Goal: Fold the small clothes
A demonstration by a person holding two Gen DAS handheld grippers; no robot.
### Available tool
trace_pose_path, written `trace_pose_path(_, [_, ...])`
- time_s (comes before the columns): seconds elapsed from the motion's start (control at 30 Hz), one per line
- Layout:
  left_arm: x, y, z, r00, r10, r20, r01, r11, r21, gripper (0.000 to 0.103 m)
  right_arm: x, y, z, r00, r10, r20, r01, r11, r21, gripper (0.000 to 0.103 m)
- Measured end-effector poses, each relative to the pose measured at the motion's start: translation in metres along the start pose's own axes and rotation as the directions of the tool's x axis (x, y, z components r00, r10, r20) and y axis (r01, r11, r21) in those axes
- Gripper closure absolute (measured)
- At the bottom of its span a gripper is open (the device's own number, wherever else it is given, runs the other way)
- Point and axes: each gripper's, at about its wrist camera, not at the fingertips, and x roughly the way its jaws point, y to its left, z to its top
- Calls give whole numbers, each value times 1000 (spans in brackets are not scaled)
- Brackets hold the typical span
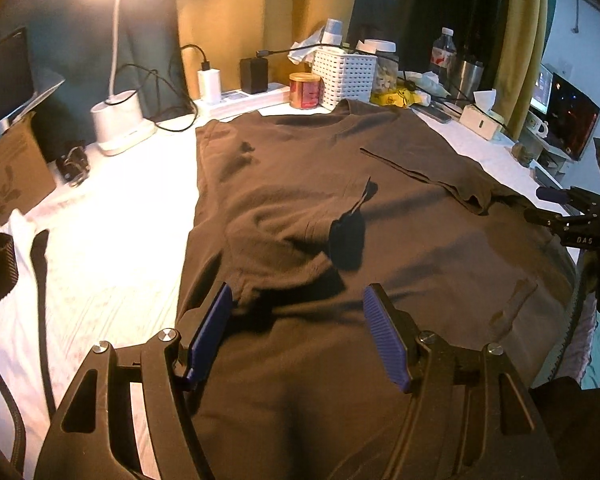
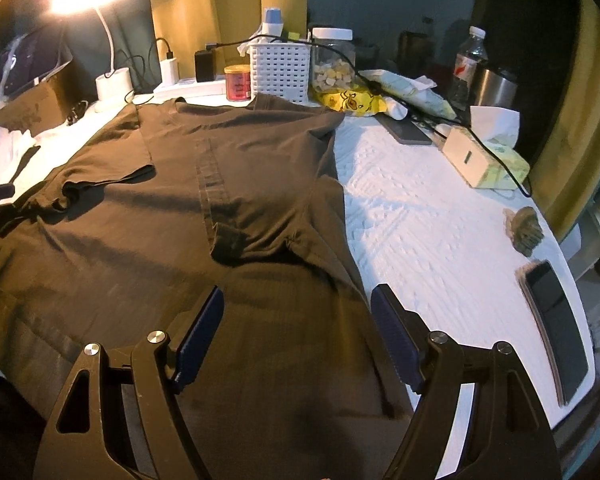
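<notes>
A dark brown T-shirt (image 1: 380, 208) lies flat on the white table cover, collar at the far end, both sleeves folded in over its body. It also fills the left half of the right wrist view (image 2: 180, 220). My left gripper (image 1: 298, 296) is open and empty, just above the shirt near its left edge. My right gripper (image 2: 298, 300) is open and empty above the shirt's right edge. The right gripper also shows at the right edge of the left wrist view (image 1: 552, 204).
At the far edge stand a lamp base (image 1: 118, 120), a power strip with chargers (image 1: 236, 98), a red tin (image 1: 305, 90), a white basket (image 1: 346, 76), a jar (image 2: 334, 60), bottles and a tissue box (image 2: 488, 160). A phone (image 2: 554, 320) lies right; a cardboard box (image 1: 12, 168) left.
</notes>
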Motion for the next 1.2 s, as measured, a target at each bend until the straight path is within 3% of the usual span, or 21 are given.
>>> trace_pose_path(0.37, [-28, -1, -43, 1000, 24, 19, -23, 1000, -15, 35, -27, -7, -35, 1000, -15, 16, 15, 999, 31, 24])
trace_pose_path(0.73, [-73, 12, -96, 978, 201, 56, -199, 979, -41, 35, -48, -9, -62, 999, -8, 36, 7, 1000, 24, 24])
trace_pose_path(1.0, [-74, 17, -128, 981, 192, 26, -189, 978, -88, 36, -50, -21, -76, 1000, -12, 16, 12, 999, 44, 28])
trace_pose_path(1.07, [-71, 16, -130, 981, 194, 15, -192, 977, -90, 43, -50, -25, -80, 1000, -14, 8, 13, 999, 52, 35])
trace_pose_path(1.2, [-67, 13, -131, 976, 216, -1, -215, 974, -77, 52, -49, -33, -89, 1000, -5, -3, 5, 997, 79, 37])
